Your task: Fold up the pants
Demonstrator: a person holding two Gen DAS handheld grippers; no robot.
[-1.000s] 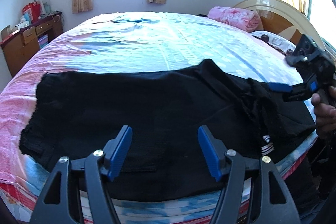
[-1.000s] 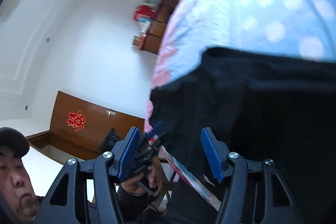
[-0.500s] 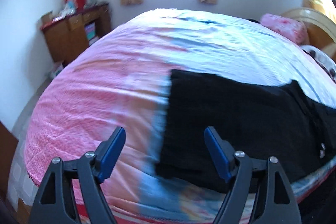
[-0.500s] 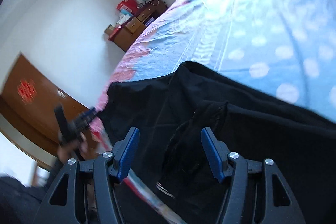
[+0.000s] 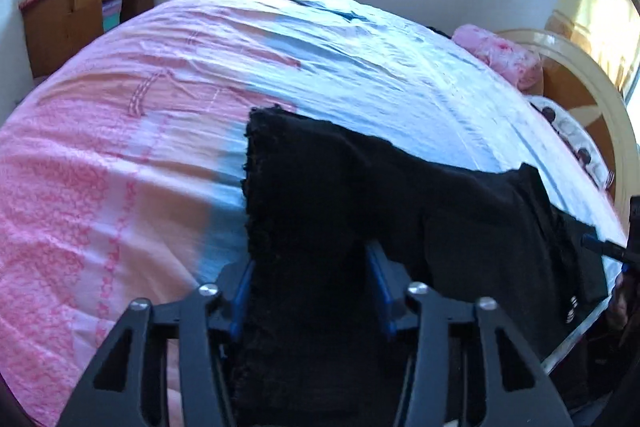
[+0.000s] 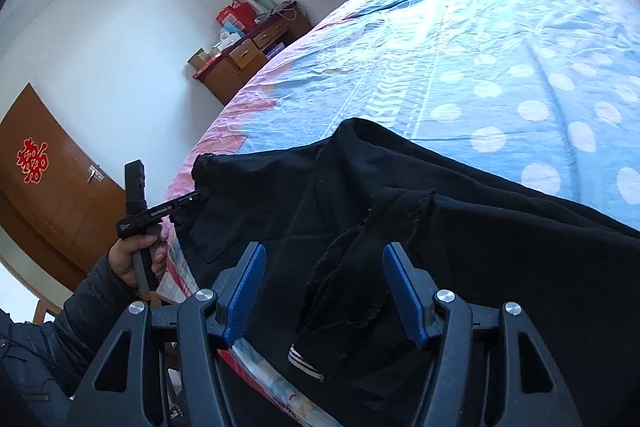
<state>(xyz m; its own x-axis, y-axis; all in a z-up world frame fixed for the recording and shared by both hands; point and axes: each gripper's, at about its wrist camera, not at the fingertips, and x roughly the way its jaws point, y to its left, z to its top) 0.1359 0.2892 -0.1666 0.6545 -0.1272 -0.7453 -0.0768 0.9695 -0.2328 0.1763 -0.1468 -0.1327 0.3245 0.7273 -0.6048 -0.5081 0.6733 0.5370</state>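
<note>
Black pants [image 5: 360,195] lie along the bed's [image 5: 120,147] near edge, fold barely begun: left gripper [image 5: 308,279] jaws grasp the leg end, lifting it; right gripper [image 6: 324,287] jaws gape, ungrasping, over the waist.

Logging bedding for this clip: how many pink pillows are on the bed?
1. A pink pillow lies at the head of the bed, beside the wooden headboard; others may be hidden out of frame.

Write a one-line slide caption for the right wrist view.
Right gripper, fingers open, hovers over black pants on a polka-dot bedsheet, while the left gripper meets the far hem.
</note>
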